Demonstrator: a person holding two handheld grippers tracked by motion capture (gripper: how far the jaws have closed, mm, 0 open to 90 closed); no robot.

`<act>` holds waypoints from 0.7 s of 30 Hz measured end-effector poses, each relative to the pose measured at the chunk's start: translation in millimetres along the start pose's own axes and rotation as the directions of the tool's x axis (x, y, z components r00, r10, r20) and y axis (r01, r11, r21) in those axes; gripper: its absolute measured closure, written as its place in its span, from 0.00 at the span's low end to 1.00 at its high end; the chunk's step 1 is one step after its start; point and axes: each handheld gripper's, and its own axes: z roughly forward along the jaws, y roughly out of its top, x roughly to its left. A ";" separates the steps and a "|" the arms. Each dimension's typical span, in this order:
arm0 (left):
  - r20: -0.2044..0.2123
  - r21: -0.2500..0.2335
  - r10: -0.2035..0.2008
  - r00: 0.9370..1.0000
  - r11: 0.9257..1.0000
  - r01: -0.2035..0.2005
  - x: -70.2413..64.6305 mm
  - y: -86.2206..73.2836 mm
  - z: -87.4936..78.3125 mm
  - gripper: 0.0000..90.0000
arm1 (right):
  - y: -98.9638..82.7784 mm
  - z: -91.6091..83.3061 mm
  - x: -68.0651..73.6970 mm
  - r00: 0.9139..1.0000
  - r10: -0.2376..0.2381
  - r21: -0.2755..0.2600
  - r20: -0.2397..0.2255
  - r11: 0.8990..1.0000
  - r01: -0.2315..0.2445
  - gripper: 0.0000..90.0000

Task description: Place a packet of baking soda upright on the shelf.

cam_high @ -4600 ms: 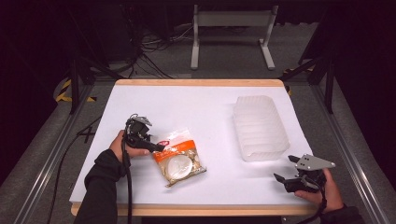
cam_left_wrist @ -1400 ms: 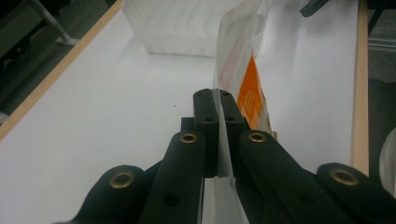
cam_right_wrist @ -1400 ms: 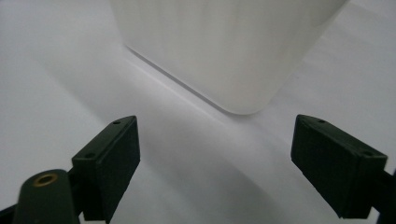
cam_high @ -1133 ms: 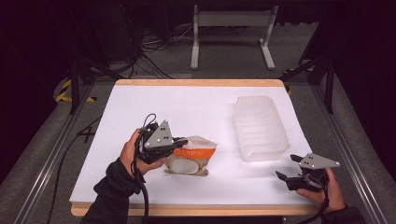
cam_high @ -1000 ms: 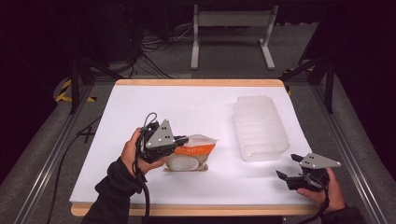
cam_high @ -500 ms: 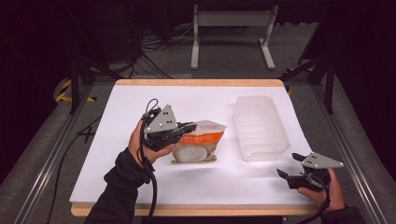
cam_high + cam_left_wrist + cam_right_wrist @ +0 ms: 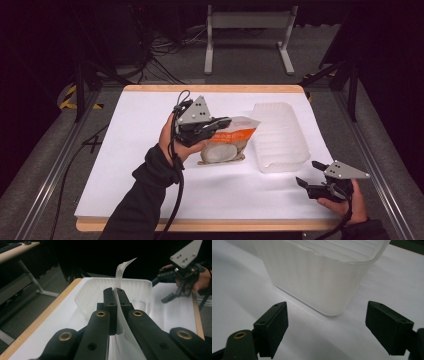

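Note:
An orange-and-clear food pouch [image 7: 227, 142] hangs above the white table [image 7: 125, 165], pinched at its top edge by my left gripper [image 7: 220, 124]. In the left gripper view the jaws are shut on the pouch's thin film [image 7: 122, 272], which sticks up between them, with my left gripper [image 7: 116, 293] pointing at the translucent white plastic tub [image 7: 132, 293]. The tub [image 7: 280, 137] stands just right of the pouch. My right gripper [image 7: 306, 181] rests near the table's front right corner, open and holding nothing, facing the tub's near corner [image 7: 322, 287] from my right gripper [image 7: 325, 315].
The table has wooden edges [image 7: 210, 88] and stands between metal rails [image 7: 45, 185]. A grey metal stand [image 7: 247, 35] and cables lie on the floor behind it. Bare tabletop stretches left of and in front of the pouch.
My left gripper has lifted the pouch off the table and carried it to the right and farther back, close to the tub. The right gripper has stayed put.

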 end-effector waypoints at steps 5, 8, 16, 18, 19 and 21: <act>0.031 -0.034 -0.002 1.000 0.999 0.003 -0.6 19.4 19.5 1.00 | -3.1 -1.2 -2.7 1.000 0.021 0.006 -0.013 1.000 -0.021 0.17; 0.036 -0.042 -0.001 0.999 0.999 0.002 -2.2 26.4 30.4 1.00 | -3.7 0.2 -1.7 1.000 0.009 0.017 -0.020 1.000 -0.009 0.16; 0.069 -0.072 -0.029 0.997 0.997 0.034 -1.2 35.6 55.2 1.00 | -5.0 1.3 -0.7 1.000 0.002 0.034 -0.020 0.999 -0.002 0.16; 0.069 -0.082 -0.038 0.997 0.996 0.044 -1.8 37.7 63.4 1.00 | -5.7 0.7 -1.4 1.000 0.007 0.034 -0.015 0.999 -0.006 0.16; 0.074 -0.082 -0.042 0.996 0.996 0.048 -1.8 38.7 67.2 1.00 | -6.3 0.2 -1.8 1.000 0.009 0.033 -0.016 0.999 -0.009 0.16; 0.082 -0.085 -0.048 0.995 0.995 0.055 -2.2 40.0 73.5 1.00 | -6.8 -1.0 -1.9 1.000 0.011 0.032 -0.011 0.999 -0.010 0.16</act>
